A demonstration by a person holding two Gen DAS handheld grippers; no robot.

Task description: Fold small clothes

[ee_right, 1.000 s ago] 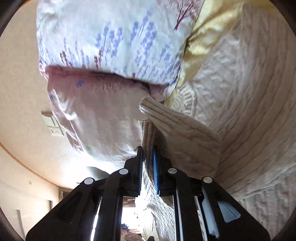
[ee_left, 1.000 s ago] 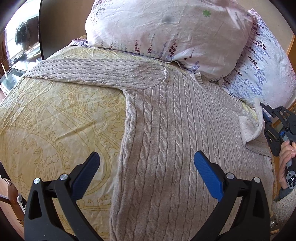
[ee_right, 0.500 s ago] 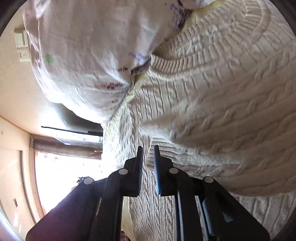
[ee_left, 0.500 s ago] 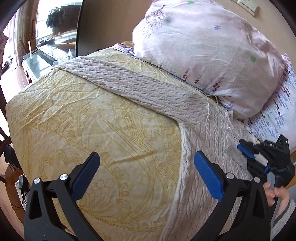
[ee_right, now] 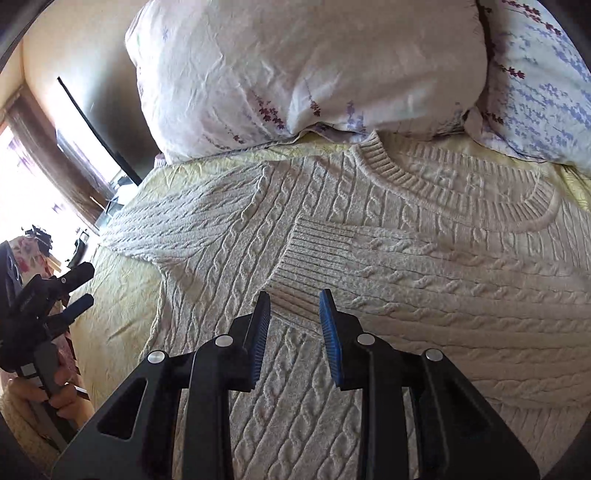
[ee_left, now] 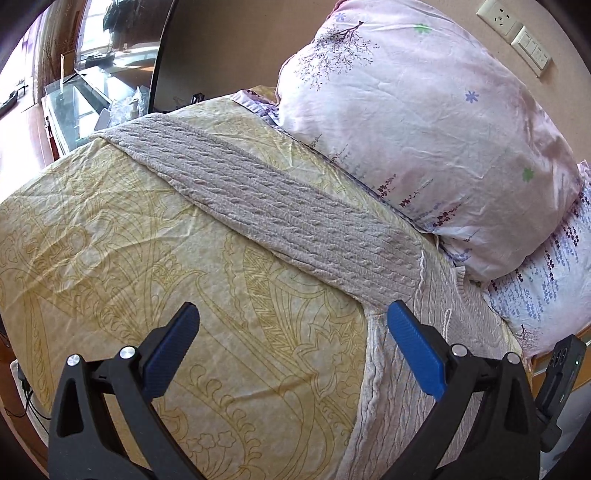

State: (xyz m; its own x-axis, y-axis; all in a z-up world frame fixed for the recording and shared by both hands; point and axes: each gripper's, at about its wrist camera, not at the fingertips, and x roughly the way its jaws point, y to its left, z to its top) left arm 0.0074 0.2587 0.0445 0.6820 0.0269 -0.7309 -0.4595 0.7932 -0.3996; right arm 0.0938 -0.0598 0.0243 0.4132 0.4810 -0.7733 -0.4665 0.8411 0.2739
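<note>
A beige cable-knit sweater (ee_right: 388, 266) lies flat on the bed, collar toward the pillows. One sleeve is folded across its chest, and that sleeve's ribbed cuff (ee_right: 314, 258) lies just beyond my right gripper (ee_right: 295, 299), which is open and empty above it. The other sleeve (ee_left: 280, 210) stretches out straight over the yellow bedspread (ee_left: 129, 258) in the left wrist view. My left gripper (ee_left: 291, 317) is wide open and empty, hovering over the bedspread beside the sweater's armpit. It also shows in the right wrist view (ee_right: 77, 291) at the far left.
Two floral pillows (ee_left: 424, 122) (ee_right: 539, 77) lie against the wall just behind the collar. A dark panel (ee_left: 177, 55) and a glass-topped cabinet (ee_left: 81, 96) stand beyond the bed's far corner. Wall sockets (ee_left: 517, 33) are above the pillows.
My right gripper carried the right sleeve across the sweater's chest, laid it down and opened. My left gripper swung left, from over the sweater's body toward the spread-out sleeve.
</note>
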